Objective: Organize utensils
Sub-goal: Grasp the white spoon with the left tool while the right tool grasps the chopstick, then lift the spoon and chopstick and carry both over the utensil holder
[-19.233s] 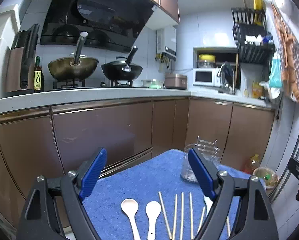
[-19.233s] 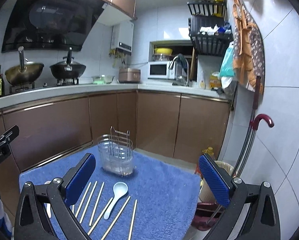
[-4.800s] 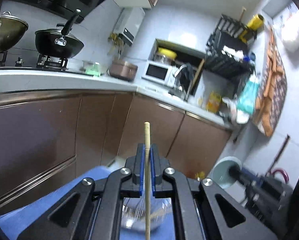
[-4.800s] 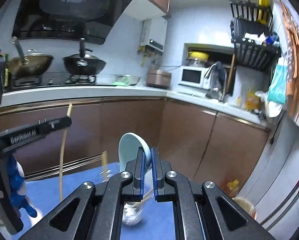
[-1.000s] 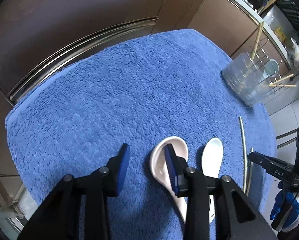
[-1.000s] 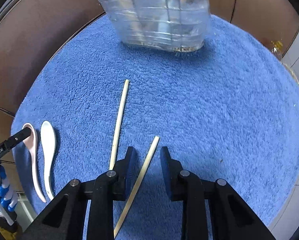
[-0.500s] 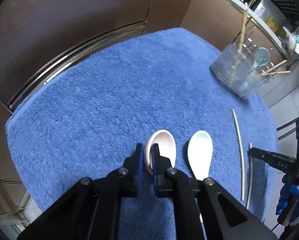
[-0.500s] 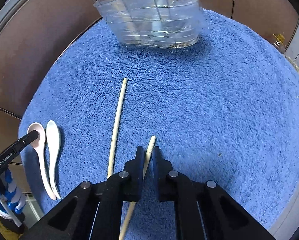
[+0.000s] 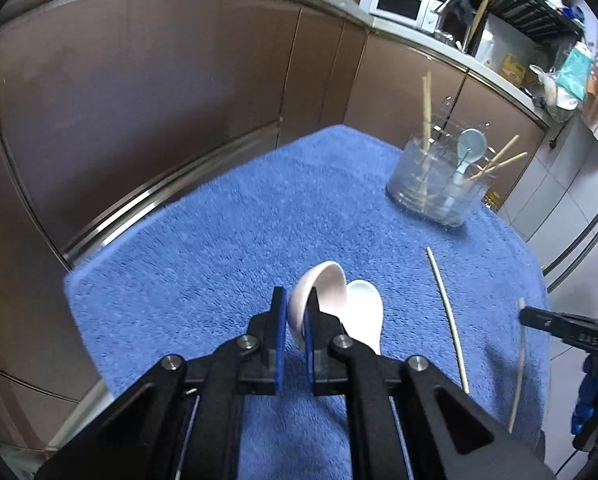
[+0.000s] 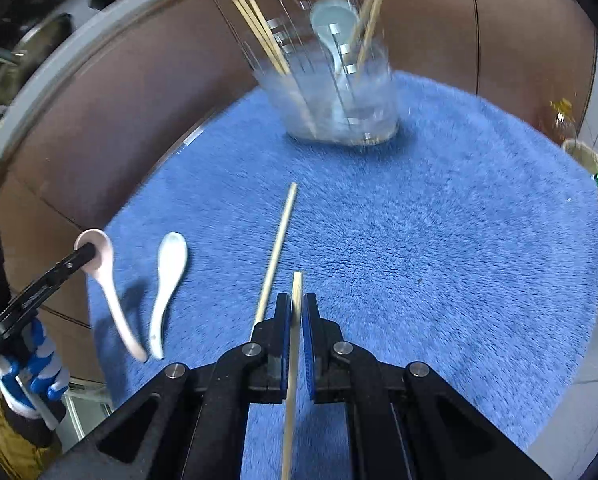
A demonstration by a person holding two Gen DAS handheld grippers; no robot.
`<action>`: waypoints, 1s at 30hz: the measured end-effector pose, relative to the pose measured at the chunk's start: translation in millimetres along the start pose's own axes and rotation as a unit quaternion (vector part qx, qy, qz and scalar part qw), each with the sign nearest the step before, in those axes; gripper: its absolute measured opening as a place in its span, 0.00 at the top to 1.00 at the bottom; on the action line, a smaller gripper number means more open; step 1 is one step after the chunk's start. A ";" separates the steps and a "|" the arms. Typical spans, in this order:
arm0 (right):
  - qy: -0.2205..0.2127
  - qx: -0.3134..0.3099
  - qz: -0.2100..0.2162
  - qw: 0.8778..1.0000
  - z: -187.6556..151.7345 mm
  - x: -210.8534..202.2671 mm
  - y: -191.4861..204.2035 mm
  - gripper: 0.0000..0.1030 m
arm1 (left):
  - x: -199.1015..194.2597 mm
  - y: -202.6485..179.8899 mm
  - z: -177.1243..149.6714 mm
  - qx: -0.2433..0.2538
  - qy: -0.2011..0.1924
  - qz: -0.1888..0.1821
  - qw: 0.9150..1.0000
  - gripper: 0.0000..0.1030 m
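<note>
Across the whole tabletop we had that fuzzy blue towel (image 9: 227, 216) spread out, with the brown cabinet doors (image 9: 139, 80) wrapping round behind it. Over at the far side of the towel sat the clear utensil holder (image 9: 435, 184), and it already had a pale blue spoon (image 9: 471, 146) standing in it plus a few chopsticks leaning out at angles. Our left gripper (image 9: 297, 320) had its blue pads pinched tight on the bowl of the pink spoon (image 9: 319, 286), and from the right wrist view we could see the spoon lifted clear of the towel, handle hanging down and throwing a shadow. Just beside it the white spoon (image 10: 169, 276) was lying flat on the towel, bowl pointing toward the holder. Our right gripper (image 10: 297, 320) was clamped narrow on one chopstick (image 10: 295, 344), which ran straight along between the fingers with its tip poking out a bit past them. Another loose chopstick (image 10: 277, 252) lay on the towel just left of that one, angled toward the holder. The holder looked a bit smeared in the right wrist view, so we couldn't count the sticks in it properly.
</note>
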State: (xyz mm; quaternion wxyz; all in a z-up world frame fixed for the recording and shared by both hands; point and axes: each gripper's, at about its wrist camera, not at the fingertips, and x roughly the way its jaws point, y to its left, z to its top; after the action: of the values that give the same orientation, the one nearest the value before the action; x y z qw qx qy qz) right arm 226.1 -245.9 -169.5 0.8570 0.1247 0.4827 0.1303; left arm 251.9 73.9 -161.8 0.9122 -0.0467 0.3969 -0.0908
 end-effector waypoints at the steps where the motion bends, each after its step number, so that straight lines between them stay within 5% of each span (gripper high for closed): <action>1: -0.014 -0.002 0.005 1.000 -6.2 -12.8 -1.8 0.94 | -6.8 -1.6 -1.4 0.002 -0.007 0.002 1.000 0.93; 13: -0.128 -0.019 0.027 0.991 -26.6 -73.2 23.5 0.94 | -77.0 -43.6 -6.9 0.029 -0.075 -0.006 0.997 0.93; 30: -0.199 -0.051 0.023 0.978 -34.7 -125.3 34.9 0.94 | -133.2 -129.9 -23.3 0.110 -0.159 0.005 0.981 0.93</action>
State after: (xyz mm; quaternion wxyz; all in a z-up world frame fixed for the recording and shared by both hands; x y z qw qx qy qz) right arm 130.0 -253.3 -75.5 0.9377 0.1159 0.2924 0.1473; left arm 129.1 -26.6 -61.9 0.9637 0.0421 0.2344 -0.1204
